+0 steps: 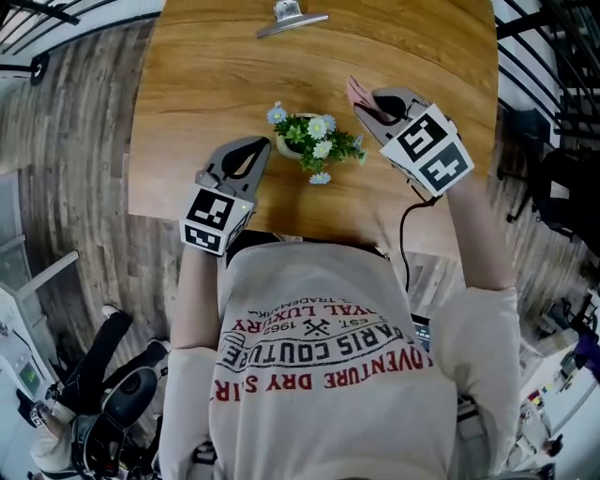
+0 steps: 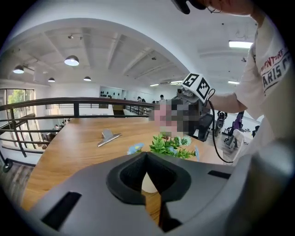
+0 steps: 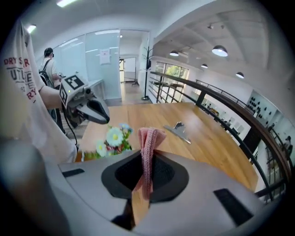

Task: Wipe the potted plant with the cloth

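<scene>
1. On the wooden table, near its front edge, the potted plant stands upright between the two grippers: pale pot, green leaves, white and blue daisies.
2. Over to the right gripper, just beside the plant. Its jaws are pinched on the pink knitted cloth, which pokes up past the tips.
3. Left gripper points at the pot from the other side, jaws pressed together with nothing between them.
4. At the table's far edge lies a metal clip.

Left tool closed, empty; right tool pinching cloth.
</scene>
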`<control>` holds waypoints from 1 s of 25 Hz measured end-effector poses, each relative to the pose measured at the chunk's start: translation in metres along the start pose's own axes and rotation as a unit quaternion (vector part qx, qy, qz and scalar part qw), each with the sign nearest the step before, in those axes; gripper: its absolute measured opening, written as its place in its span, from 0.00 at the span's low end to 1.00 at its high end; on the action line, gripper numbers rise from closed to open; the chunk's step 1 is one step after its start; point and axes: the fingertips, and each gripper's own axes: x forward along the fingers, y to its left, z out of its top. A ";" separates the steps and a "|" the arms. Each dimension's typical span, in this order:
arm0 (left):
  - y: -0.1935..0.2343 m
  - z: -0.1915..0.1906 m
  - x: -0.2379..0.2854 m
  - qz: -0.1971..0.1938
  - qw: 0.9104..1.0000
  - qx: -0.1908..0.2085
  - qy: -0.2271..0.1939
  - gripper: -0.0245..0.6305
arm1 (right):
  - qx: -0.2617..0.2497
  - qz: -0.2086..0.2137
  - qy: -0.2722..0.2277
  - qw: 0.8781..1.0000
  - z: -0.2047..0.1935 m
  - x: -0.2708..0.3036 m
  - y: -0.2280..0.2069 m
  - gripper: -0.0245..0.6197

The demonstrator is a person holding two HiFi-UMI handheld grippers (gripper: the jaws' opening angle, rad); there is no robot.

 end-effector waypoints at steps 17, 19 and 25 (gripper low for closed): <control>0.088 -0.018 -0.083 -0.119 0.992 0.046 -0.005 0.06 | 0.214 -0.091 -0.027 0.972 0.096 0.090 0.118 0.10; 0.092 -0.028 -0.086 -0.124 0.992 0.038 0.001 0.06 | 0.252 -0.103 -0.016 0.962 0.077 0.110 0.124 0.10; 0.094 -0.057 -0.083 -0.127 0.991 0.020 0.026 0.06 | 0.340 -0.156 0.025 0.927 0.021 0.144 0.129 0.10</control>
